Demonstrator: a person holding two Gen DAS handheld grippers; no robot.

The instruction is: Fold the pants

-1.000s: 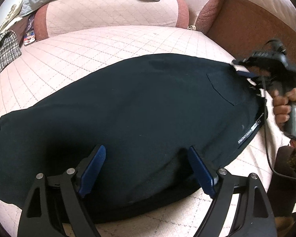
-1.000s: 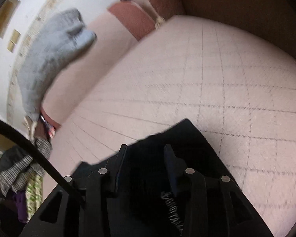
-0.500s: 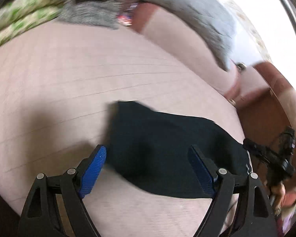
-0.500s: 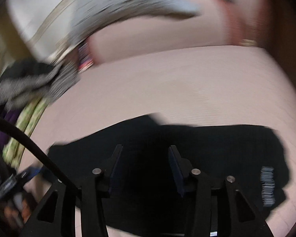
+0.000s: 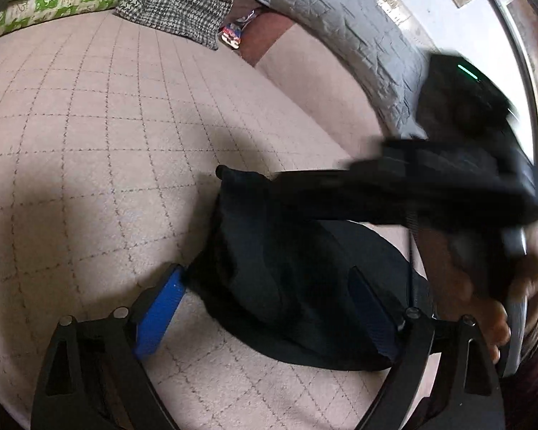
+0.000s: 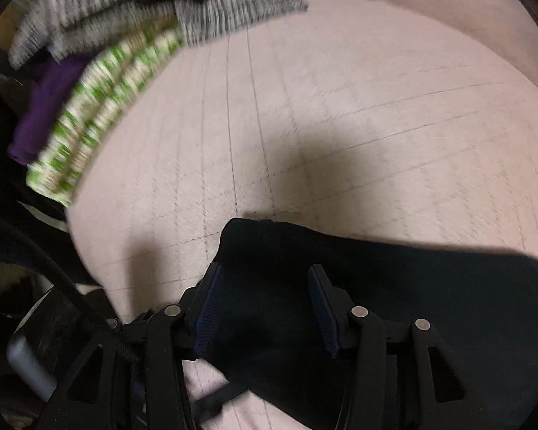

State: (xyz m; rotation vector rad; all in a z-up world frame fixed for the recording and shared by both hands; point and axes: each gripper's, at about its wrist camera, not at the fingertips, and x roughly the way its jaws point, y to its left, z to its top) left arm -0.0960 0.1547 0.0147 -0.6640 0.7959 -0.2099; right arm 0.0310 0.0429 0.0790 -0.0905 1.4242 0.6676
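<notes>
The black pants (image 5: 287, 251) lie folded into a compact bundle on the pink quilted bed. My left gripper (image 5: 269, 308) is open, its blue pads on either side of the bundle's near edge. The right gripper's black body (image 5: 430, 193) reaches across above the pants from the right, blurred, held by a hand. In the right wrist view the pants (image 6: 394, 286) fill the lower right; my right gripper (image 6: 265, 308) is open with its fingers over the pants' left end, not clamped.
A pile of clothes lies at the bed's far side: green-patterned fabric (image 6: 100, 107), houndstooth grey cloth (image 5: 183, 3), purple cloth (image 6: 43, 107). A grey quilted pillow (image 5: 340, 28) leans on the pink headboard cushion. Bare quilt (image 5: 71, 143) spreads left of the pants.
Both cameras swung left along the pants. The spread pants now show as a shorter folded bundle. The right gripper moved from the waistband end to over the bundle, close to the left one.
</notes>
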